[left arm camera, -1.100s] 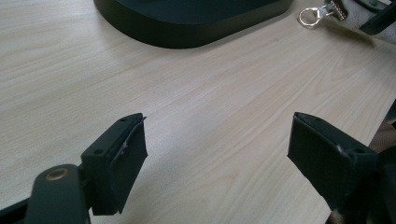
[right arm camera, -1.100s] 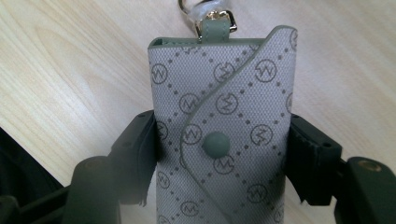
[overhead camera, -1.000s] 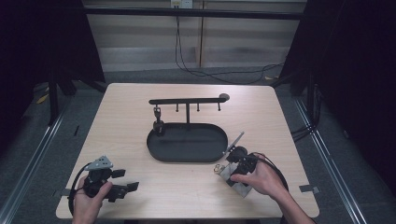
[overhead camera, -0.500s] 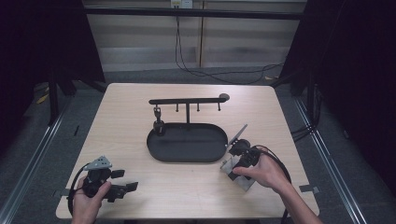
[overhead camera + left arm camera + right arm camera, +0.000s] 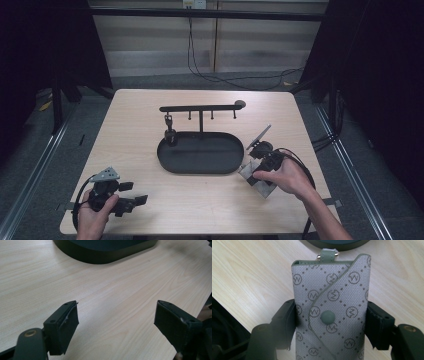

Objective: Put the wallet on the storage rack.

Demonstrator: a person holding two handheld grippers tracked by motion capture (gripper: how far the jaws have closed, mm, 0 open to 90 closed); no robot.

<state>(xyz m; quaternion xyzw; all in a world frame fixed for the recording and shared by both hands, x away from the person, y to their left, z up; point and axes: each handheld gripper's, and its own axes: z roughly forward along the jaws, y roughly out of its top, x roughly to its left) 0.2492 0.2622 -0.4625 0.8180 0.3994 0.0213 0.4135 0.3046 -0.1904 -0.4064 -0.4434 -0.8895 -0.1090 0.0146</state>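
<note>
My right gripper (image 5: 330, 305) is shut on a grey patterned key pouch (image 5: 337, 290) with a snap button, its pads pressing on both long sides. In the high view the right gripper (image 5: 260, 146) holds the pouch (image 5: 260, 135) edge-on, tilted, just above the table beside the right end of a black oval tray (image 5: 205, 152). My left gripper (image 5: 134, 193) rests at the front left of the table. Its jaws stand open over bare wood in the left gripper view (image 5: 116, 308).
A black stand with a horizontal hook bar (image 5: 200, 108) rises from the back of the tray. A small dark item (image 5: 170, 131) hangs from its left hook. The tray's edge (image 5: 105, 252) lies ahead of the left gripper. Dark floor surrounds the table.
My right hand has lifted the pouch a little and carried it toward the back right. The left hand has stayed put.
</note>
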